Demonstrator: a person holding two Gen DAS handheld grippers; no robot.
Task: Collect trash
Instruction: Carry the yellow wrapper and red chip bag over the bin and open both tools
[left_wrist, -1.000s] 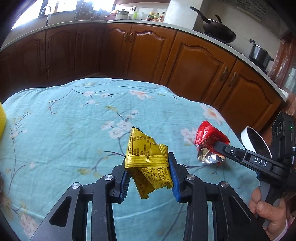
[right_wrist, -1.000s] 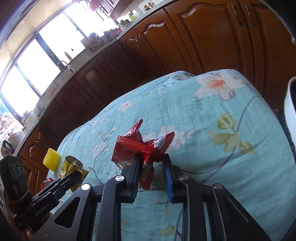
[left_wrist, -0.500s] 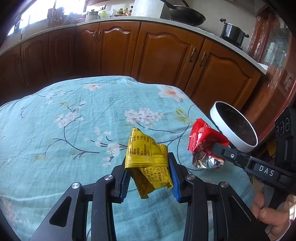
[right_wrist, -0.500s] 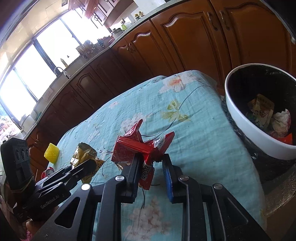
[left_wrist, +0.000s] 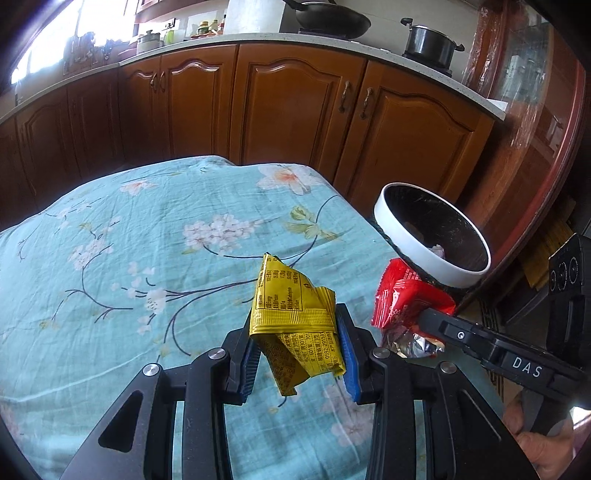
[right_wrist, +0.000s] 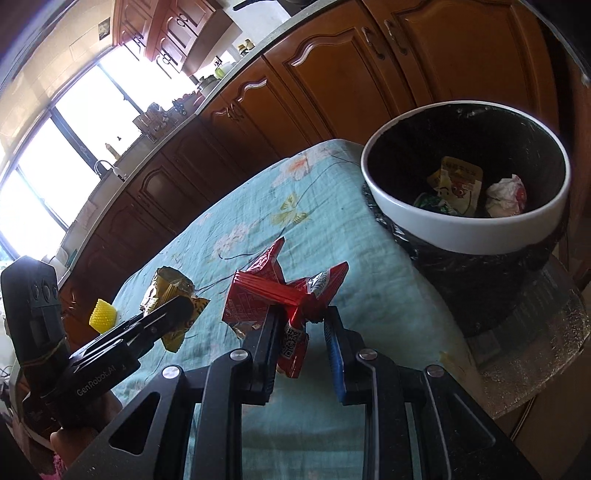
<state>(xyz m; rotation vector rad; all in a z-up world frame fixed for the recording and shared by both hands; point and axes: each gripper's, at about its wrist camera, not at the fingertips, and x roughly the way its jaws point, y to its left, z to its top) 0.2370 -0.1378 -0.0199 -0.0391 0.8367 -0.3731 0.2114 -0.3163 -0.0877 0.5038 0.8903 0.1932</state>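
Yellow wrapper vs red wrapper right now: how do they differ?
Colour: the yellow wrapper is yellow with dark print; the red wrapper is red, with silver foil lining showing in the left wrist view.
Holder: the yellow wrapper sits in the left gripper, the red wrapper in the right gripper.
Position: the red wrapper is nearer the trash bin than the yellow one.
Shared: both are crumpled, clamped and held above the tablecloth.

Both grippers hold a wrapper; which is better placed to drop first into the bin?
Right, probably. The right gripper with its red wrapper is nearer the bin than the left gripper with the yellow wrapper.
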